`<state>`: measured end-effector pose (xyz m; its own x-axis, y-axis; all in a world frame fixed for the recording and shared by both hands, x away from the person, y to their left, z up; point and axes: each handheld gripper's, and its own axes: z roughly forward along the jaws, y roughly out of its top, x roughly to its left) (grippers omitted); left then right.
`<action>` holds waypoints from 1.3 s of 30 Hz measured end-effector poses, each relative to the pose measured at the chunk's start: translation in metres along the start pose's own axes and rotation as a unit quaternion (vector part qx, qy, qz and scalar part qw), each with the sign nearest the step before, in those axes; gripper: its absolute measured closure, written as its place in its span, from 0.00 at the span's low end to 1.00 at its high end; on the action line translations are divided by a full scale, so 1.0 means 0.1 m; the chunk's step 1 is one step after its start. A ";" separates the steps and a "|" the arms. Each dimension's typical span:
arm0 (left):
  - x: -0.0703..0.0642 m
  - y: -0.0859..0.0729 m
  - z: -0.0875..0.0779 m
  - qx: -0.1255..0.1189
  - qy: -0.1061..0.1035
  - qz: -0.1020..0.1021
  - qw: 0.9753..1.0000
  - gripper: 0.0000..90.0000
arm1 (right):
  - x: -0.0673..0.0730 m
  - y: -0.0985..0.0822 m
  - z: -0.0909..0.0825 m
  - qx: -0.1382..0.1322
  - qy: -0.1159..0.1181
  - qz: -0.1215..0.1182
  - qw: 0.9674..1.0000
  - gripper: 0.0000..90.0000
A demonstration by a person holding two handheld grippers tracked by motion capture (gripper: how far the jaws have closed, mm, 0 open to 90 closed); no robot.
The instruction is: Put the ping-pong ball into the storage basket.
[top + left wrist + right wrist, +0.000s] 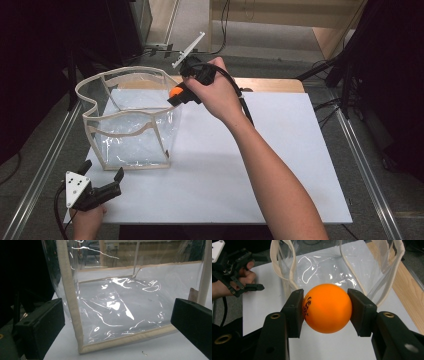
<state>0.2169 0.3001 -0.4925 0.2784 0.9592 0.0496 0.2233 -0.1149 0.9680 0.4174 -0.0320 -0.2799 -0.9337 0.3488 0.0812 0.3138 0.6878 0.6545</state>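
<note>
An orange ball is pinched between the two black pads of my right gripper. From above, that ball hangs at the right rim of a clear plastic bag with cream trim, held by my right gripper. The bag stands open-topped on the white sheet, just beyond the ball. Near the front left corner my left gripper stands open, its jaws wide apart and pointing at the bag's near corner, apart from it.
A white sheet covers the table, with a wooden strip at the far edge. Metal rails run along both sides. Cables and dark stands lie on the floor beyond. The other hand and its gripper appear at the upper left of the right gripper view.
</note>
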 end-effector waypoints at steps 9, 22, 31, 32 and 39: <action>0.00 0.00 0.00 0.000 0.001 0.000 1.000 0.00 | -0.02 0.04 0.04 0.004 -0.001 0.000 1.000 0.53; 0.00 0.00 0.00 0.000 0.000 0.000 1.000 0.00 | -0.04 0.08 0.10 0.010 -0.005 0.002 1.000 0.53; -0.01 0.00 0.00 -0.001 0.000 0.002 1.000 0.00 | -0.07 0.08 0.14 0.011 -0.005 0.005 1.000 0.53; -0.01 0.00 0.00 -0.001 0.000 0.002 1.000 0.00 | -0.07 0.08 0.15 0.011 -0.006 0.006 1.000 0.53; -0.01 0.00 0.00 -0.001 0.000 0.001 1.000 0.00 | -0.10 0.08 0.20 0.015 -0.005 0.009 1.000 0.52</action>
<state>0.2170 0.2995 -0.4926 0.2794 0.9588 0.0519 0.2201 -0.1165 0.9685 0.4324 -0.0168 -0.2904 -0.9260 0.3679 0.0850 0.3360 0.7002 0.6299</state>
